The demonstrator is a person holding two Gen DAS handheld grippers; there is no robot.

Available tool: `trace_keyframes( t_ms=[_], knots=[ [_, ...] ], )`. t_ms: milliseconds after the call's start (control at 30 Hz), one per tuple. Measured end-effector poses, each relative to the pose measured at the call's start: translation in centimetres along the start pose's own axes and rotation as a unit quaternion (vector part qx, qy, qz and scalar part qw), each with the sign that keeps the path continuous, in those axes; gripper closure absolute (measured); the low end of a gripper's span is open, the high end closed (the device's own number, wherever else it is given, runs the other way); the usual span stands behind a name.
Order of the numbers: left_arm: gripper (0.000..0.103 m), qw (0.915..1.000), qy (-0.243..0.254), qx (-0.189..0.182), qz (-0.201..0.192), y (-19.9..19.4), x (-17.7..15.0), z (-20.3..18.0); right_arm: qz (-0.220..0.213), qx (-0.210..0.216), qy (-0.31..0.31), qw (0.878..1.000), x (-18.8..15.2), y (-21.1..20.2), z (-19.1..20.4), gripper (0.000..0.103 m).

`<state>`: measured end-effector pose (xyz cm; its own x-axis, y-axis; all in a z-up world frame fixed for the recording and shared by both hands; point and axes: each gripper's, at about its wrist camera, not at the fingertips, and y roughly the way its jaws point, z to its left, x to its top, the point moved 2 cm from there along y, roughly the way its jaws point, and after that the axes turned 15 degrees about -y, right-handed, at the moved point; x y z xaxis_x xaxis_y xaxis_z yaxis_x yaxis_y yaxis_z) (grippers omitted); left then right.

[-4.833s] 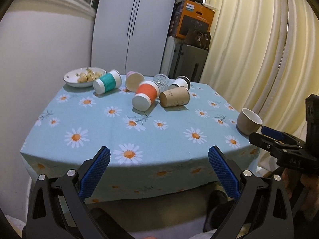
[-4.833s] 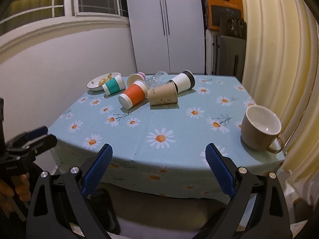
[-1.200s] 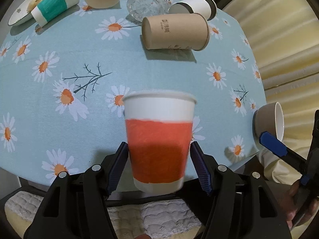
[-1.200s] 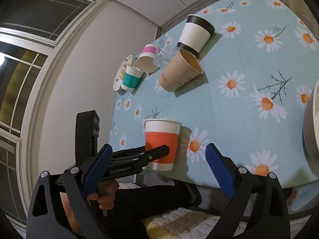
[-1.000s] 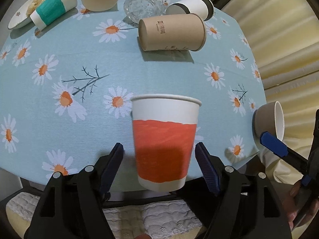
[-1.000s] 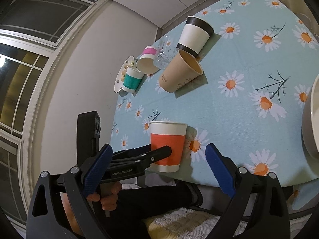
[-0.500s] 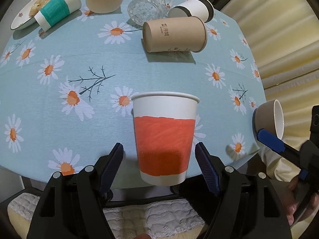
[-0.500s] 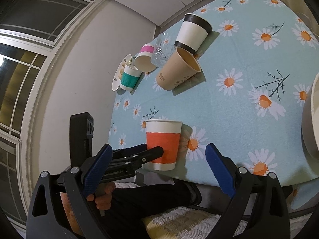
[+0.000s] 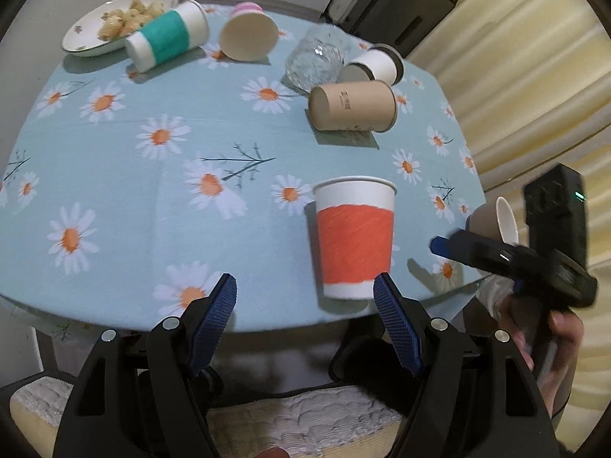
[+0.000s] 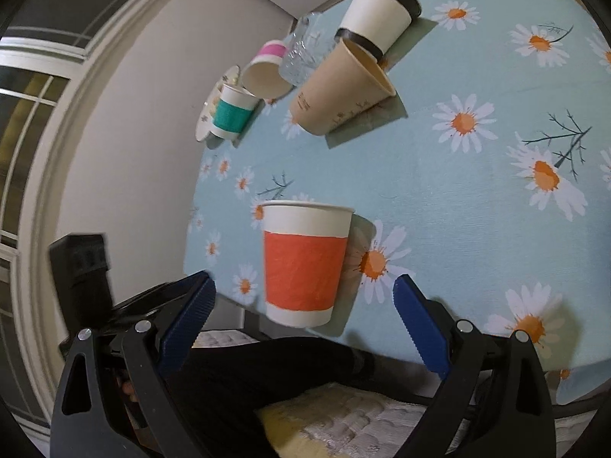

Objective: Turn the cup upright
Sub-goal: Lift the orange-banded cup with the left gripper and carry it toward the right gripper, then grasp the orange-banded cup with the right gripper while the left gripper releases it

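Step in hand: release complete; the orange cup [image 9: 355,242] stands upright, mouth up, near the front edge of the table [image 9: 160,175], so this cup's flip appears done.
Left gripper [image 9: 305,301]: jaws spread wide, holding nothing; the orange cup stands just beyond the right jaw tip, outside the gap, no contact visible.
Right gripper [image 10: 303,303]: jaws wide apart, empty; the orange cup stands ahead of the gap, clear of both pads.
Next move: judged to be selecting another tipped cup; the brown cup [image 9: 353,110] lies on its side beyond the orange cup and calls for a side grasp across its wall, then a rotation.
Farther from the orange cup: teal cup [image 9: 168,40], on its side, far left.
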<state>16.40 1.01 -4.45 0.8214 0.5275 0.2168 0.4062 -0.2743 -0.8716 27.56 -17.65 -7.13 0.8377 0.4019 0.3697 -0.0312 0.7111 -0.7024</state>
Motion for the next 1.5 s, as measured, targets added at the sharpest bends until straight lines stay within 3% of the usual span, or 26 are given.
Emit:
trace_keyframes(
  t_ms=[167,267,433,567,933,1300,1400,1500],
  knots=[
    [0.031,0.9992,0.001,-0.025,-0.030,-1.3,-1.3,2.2,0.028,-0.018,-0.017,0.999,0.9,2.6,0.5,0.010],
    [0.031,0.9983,-0.002,-0.040,-0.042,-1.4,-1.8,3.3,0.043,-0.023,-0.030,0.998,1.5,4.2,1.0,0.015],
    [0.031,0.9966,-0.020,-0.069,-0.040,-0.4,-2.3,5.4,0.057,-0.044,-0.027,0.997,1.9,5.8,1.0,0.022],
    [0.031,0.9961,-0.033,-0.075,-0.033,0.4,-2.3,7.0,0.059,-0.057,-0.029,0.996,2.2,6.4,1.2,0.036],
    [0.031,0.9920,-0.049,-0.108,-0.042,-0.1,-2.1,8.7,0.051,-0.058,-0.032,0.996,2.1,6.0,1.4,0.038],
    [0.031,0.9904,-0.038,-0.113,-0.070,-0.9,-2.0,8.6,-0.052,-0.076,-0.106,0.990,1.7,2.8,4.4,0.038],
    [0.028,0.9911,-0.023,-0.103,-0.080,-1.1,-2.2,8.1,-0.096,-0.095,-0.136,0.981,1.4,2.0,5.7,0.038],
    [0.022,0.9908,-0.019,-0.106,-0.082,-1.2,-2.4,8.1,-0.153,-0.117,-0.176,0.965,1.0,0.9,7.1,0.038]
  ],
)
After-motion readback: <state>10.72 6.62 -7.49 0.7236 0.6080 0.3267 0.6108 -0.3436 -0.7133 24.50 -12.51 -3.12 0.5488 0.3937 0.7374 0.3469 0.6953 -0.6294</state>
